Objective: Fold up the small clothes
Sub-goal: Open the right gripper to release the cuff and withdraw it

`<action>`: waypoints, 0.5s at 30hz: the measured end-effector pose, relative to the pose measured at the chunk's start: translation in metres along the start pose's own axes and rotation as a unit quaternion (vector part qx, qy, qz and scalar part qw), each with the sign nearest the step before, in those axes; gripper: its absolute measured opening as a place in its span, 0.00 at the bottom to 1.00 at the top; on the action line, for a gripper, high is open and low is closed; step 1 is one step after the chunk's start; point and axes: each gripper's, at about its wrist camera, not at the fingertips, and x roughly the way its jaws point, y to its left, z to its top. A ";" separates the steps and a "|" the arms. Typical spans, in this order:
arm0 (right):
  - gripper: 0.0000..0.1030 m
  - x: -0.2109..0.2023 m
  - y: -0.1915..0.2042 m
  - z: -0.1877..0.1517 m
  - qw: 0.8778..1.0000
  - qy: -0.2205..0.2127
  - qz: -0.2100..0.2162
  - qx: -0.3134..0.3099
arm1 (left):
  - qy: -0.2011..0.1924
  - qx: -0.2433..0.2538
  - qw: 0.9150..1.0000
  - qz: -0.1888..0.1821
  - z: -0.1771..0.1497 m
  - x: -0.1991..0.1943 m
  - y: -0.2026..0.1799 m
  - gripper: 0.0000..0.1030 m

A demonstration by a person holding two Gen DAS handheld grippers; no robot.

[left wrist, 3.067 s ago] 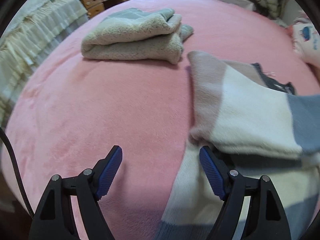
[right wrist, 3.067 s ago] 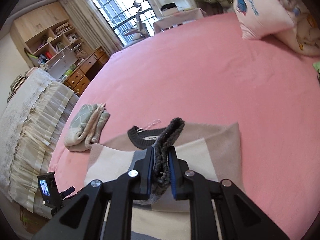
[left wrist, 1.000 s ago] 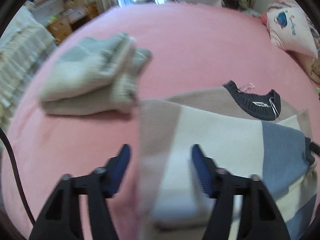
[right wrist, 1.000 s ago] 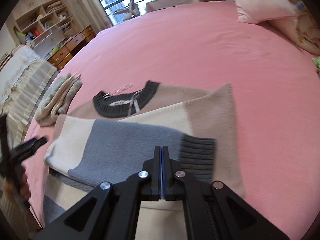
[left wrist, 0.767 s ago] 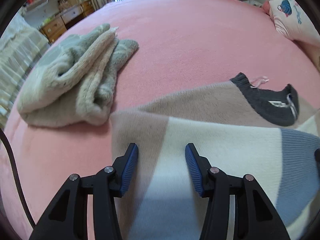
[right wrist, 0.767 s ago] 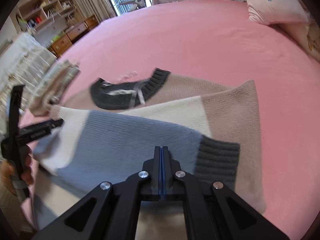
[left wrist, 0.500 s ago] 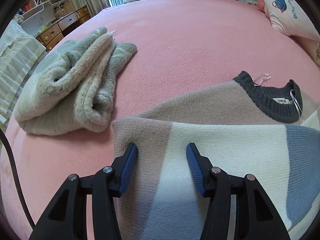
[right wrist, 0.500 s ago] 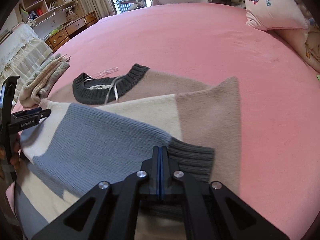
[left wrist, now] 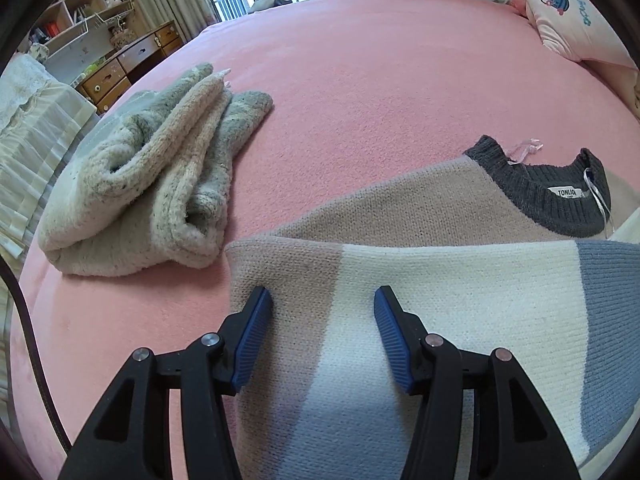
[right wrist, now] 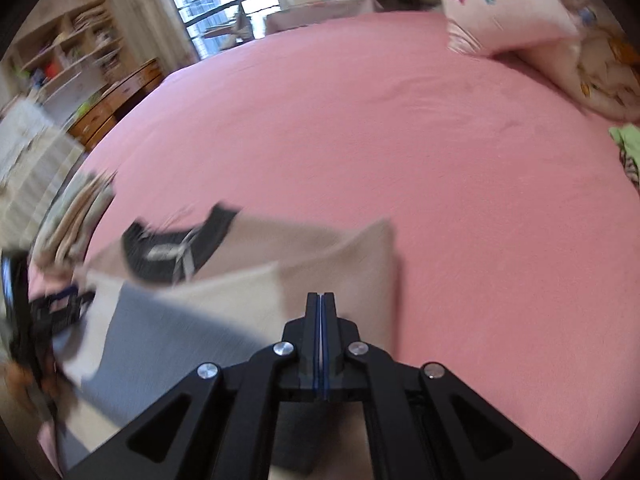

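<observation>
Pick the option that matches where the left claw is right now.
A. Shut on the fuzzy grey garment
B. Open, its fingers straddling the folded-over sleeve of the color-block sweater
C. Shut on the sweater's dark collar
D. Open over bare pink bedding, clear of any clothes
B. The left claw is open with its blue pads spread over the beige-and-cream band of the sweater; the fuzzy grey garment lies apart.

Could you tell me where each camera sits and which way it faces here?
Left wrist: on the left claw, looking forward and down over the colour-block sweater's folded sleeve toward a folded fuzzy garment; its open blue-padded fingers show.
Right wrist: on the right claw, facing across the pink bed toward the pillow; its shut fingers show.
Shared: sweater, bed, pillow, garment.
</observation>
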 end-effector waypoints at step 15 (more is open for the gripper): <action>0.00 -0.007 -0.014 0.021 0.999 0.003 -0.033 0.021 | 0.014 -0.009 1.000 0.027 0.001 -0.004 -0.002 0.67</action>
